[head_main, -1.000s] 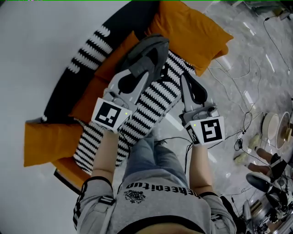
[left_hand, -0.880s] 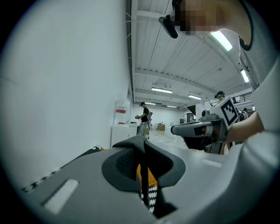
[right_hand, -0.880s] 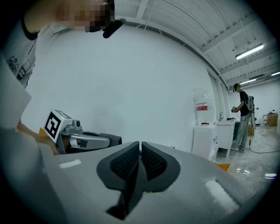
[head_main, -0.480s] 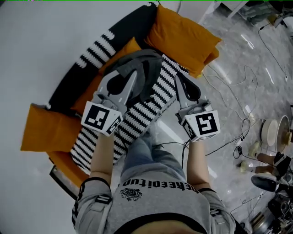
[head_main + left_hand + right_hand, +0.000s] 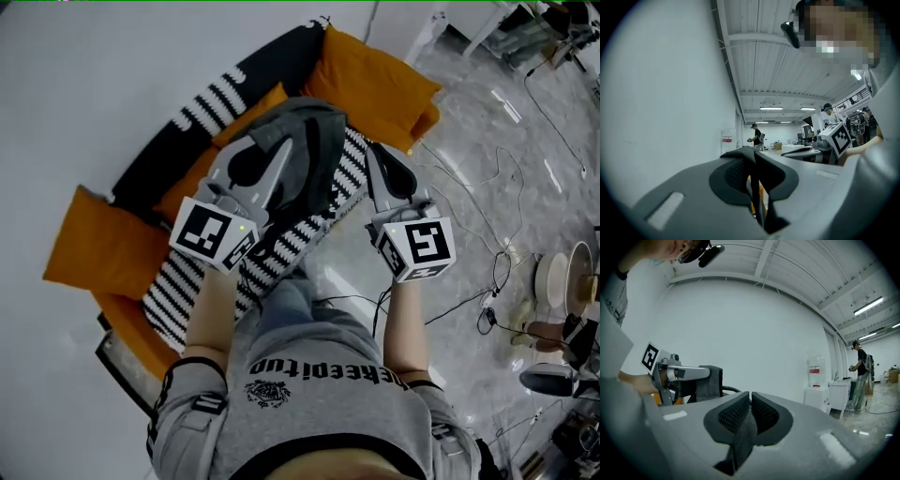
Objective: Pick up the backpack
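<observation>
Step in hand: the lift. The left hand-held gripper [image 5: 279, 155] is gripping the grey fabric backpack [image 5: 305, 141]. In the left gripper view its jaws are pressing nearly together on a thin dark fold of the bag that is hanging down between the pads [image 5: 736, 171]. The right hand-held gripper [image 5: 377, 155] is also closed. The right gripper view is showing a narrow grey strap [image 5: 740, 441] pinched in the gap and trailing down, probably a backpack strap, though the head view is not showing where it joins the bag.

The backpack is hanging bunched at the left gripper's tip, over the seat of the black-and-white striped sofa [image 5: 309, 211] and between the orange square cushions [image 5: 370, 75]. Its lower edge is hidden behind the gripper, so whether it is clear of the seat is not readable.

Both grippers are pointing roughly level, side by side and apart.

Next move, as a judgement: keep both grips tight and raise the two hands together so the bag is coming off the seat level. Keep it away from the cushions too, as loose straps could snag there. A thin pinch like this may be slipping under the bag's weight.
</observation>
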Demonstrator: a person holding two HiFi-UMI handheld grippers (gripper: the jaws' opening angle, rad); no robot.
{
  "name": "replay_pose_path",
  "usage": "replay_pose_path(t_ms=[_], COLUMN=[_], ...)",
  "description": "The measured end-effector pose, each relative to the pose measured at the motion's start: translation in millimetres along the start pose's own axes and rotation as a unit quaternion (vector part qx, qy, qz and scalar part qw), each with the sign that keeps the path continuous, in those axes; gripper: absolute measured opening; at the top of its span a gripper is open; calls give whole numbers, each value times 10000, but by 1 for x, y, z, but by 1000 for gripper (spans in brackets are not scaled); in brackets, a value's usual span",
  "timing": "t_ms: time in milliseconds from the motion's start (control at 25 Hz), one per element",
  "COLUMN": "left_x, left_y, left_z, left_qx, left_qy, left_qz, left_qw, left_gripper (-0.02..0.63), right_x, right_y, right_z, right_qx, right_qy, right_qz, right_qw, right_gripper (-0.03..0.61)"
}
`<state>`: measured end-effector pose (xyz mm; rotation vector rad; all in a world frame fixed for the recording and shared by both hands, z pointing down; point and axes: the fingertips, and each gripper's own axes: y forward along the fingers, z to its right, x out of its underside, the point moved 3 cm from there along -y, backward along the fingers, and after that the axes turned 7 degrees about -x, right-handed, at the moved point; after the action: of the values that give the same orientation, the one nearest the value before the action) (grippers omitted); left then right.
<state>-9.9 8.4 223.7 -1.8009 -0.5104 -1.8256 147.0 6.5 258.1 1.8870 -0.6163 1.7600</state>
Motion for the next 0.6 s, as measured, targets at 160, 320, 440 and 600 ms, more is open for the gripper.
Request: replay_pose_path(t_ms=[160,320,440,600], left_x=[-15,-26,-33,-36], left_y=[-9,-21,-33,-37], left_z=[22,37,54,70], left_qx=[44,-5,-78,-181], left_qy=[61,29,32,115], left_qz=[109,158,193,257], left_qw=[9999,9999,9998,9994], left_gripper=[48,49,48,49], right_x=[-15,-24,-28,-31], right_y=[-23,-42,-63,-81], right_z=[-4,-9,-15,-15], right_qx=[104,167,168,150], right_qy=[-92,-108,-128,-199], right_qz=[110,175,238,300], right_qw=[9998,9996,9995,9992], right_gripper=[14,14,14,12])
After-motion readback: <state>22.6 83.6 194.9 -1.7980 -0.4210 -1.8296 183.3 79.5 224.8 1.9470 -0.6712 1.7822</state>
